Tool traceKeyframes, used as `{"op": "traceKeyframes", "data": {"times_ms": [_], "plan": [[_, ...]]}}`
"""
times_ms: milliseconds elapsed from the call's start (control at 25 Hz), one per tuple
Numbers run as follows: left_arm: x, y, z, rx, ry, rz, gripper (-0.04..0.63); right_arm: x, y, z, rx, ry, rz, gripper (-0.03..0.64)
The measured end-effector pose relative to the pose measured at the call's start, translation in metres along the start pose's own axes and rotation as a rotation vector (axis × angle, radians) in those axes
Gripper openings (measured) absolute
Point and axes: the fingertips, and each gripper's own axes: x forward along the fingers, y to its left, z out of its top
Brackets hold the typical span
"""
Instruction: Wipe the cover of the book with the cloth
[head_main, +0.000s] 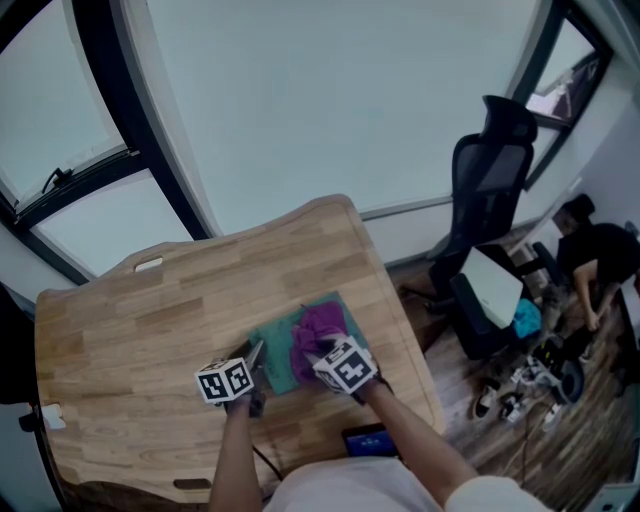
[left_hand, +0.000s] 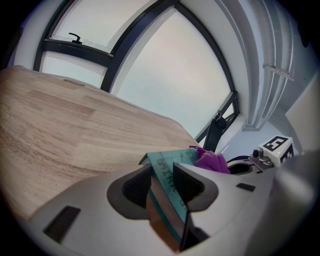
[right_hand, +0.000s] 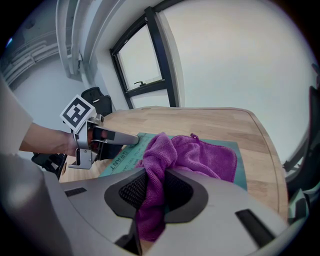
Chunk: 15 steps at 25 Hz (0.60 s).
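Overhead, a teal book (head_main: 272, 350) lies near the right edge of a wooden table (head_main: 140, 310), with a purple cloth (head_main: 318, 328) on its cover. Left gripper view: the left gripper (left_hand: 161, 175) clamps the book's edge. Right gripper view: the right gripper (right_hand: 156, 181) pinches a fold of cloth, the rest spread over the cover.

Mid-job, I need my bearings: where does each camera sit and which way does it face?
Head view: on the person's head, steeply down on the table; both forearms show.
Left gripper view: on the left gripper, along its jaws, shut on the book, toward the window.
Right gripper view: on the right gripper, along its jaws, shut on the cloth, toward the window.
Shared: all show book and cloth; each gripper view shows the other gripper.
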Motion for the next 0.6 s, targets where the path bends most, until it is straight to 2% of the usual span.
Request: {"op": "traceKeyframes", "data": {"times_ms": [600], "plan": [[0.0, 0.001, 0.001, 0.004, 0.001, 0.002, 0.14, -0.007, -0.011, 0.003, 0.024, -0.019, 0.0, 0.08]]}}
